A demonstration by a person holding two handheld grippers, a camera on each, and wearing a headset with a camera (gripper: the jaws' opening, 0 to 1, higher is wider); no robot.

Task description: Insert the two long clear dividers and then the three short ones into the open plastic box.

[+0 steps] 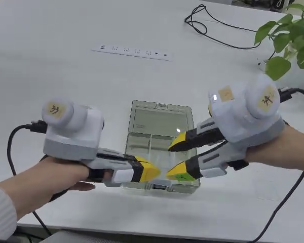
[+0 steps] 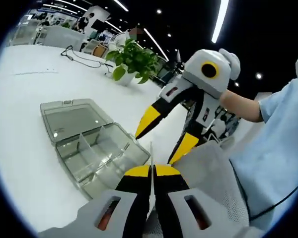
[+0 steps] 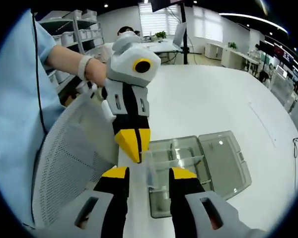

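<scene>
The open plastic box (image 1: pixel 159 120) lies on the white worktop (image 1: pixel 66 76), in the lower middle of the head view. Some clear dividers (image 2: pixel 100 141) already stand inside it. The left gripper (image 1: pixel 150 172) is pressed together. It pinches a thin clear divider (image 2: pixel 150 154) over the near part of the box. The right gripper (image 1: pixel 173 161) is spread wide, with one jaw on each side of that piece and a gap on both sides. I think this piece is going in now. I cannot tell if it is long or short. Next, it needs lining up with a slot and a gentle push straight down.
</scene>
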